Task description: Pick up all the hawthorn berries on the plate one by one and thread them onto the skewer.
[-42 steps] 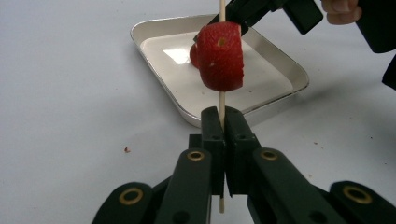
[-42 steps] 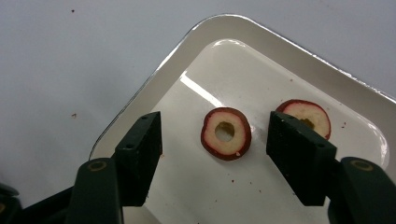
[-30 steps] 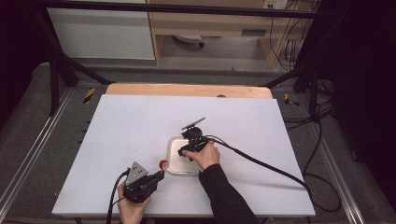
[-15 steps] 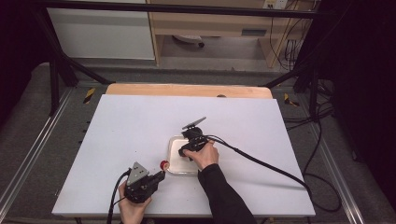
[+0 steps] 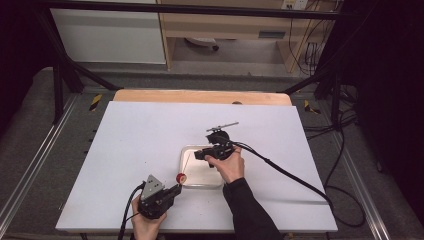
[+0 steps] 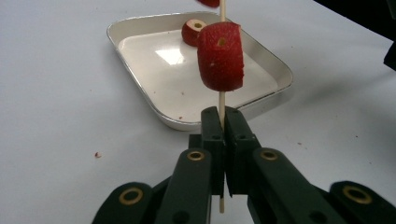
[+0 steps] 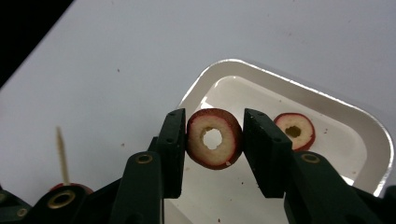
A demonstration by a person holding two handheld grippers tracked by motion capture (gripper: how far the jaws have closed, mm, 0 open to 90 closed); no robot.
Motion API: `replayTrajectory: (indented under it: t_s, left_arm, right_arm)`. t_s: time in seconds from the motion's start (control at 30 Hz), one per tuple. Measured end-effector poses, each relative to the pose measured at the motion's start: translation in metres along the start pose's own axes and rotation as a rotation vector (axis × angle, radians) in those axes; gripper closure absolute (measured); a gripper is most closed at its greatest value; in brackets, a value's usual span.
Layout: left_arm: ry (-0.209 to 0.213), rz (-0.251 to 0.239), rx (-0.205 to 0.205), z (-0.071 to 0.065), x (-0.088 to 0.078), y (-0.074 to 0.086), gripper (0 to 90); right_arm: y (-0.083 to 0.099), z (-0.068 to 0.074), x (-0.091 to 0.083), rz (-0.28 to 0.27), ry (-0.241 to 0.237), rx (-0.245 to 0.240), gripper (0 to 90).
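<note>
Overhead, cored slice [image 7: 214, 138] between jaws.

- Large white rectangular table top [image 5: 150, 140], flecked with small red crumbs near the tray.
- Light wooden board edge [image 5: 200, 96] along the table's far side.
- Black metal frame bars [image 5: 65, 70] to the left and right.
- Grey carpeted floor [image 5: 30, 145] around the table.
- Pale wooden shelf unit [image 5: 225, 25] behind, cables hanging at its right.
</note>
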State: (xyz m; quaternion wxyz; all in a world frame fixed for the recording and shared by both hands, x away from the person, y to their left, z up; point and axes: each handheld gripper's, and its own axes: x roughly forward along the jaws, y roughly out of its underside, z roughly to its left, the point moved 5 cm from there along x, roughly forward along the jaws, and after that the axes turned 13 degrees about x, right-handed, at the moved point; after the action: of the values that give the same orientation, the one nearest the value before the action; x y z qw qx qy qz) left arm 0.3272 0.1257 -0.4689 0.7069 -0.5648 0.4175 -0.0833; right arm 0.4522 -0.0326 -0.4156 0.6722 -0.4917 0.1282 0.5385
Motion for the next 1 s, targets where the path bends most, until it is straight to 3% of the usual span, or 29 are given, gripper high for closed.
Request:
replayTrajectory:
  t_s: [0.1,0.13,0.33,0.37,0.53,0.87,1.0]
  left_arm:
    - [0.003,0.000,-0.004,-0.004,0.003,-0.002,88.1]
    - [0.005,-0.002,-0.009,-0.005,0.004,-0.003,88.1]
    - [0.012,0.004,-0.005,-0.016,0.009,-0.008,88.1]
    - [0.012,0.004,-0.005,-0.018,0.010,-0.009,88.1]
    - [0.020,0.007,-0.011,-0.024,0.014,-0.012,88.2]
    - [0.041,0.011,-0.011,-0.040,0.024,-0.017,88.2]
    - [0.046,0.011,-0.014,-0.043,0.026,-0.018,88.2]
  right_arm:
    - [0.001,-0.008,-0.016,-0.082,-0.062,0.036,61.5]
    - [0.001,-0.008,-0.016,-0.082,-0.062,0.036,61.5]
    - [0.004,-0.019,-0.033,-0.200,-0.150,0.083,61.5]
    - [0.005,-0.022,-0.039,-0.240,-0.174,0.097,61.5]
    - [0.008,-0.027,-0.049,-0.318,-0.238,0.126,61.5]
    - [0.016,-0.031,-0.057,-0.422,-0.316,0.157,61.6]
    - [0.016,-0.030,-0.058,-0.425,-0.327,0.166,61.6]
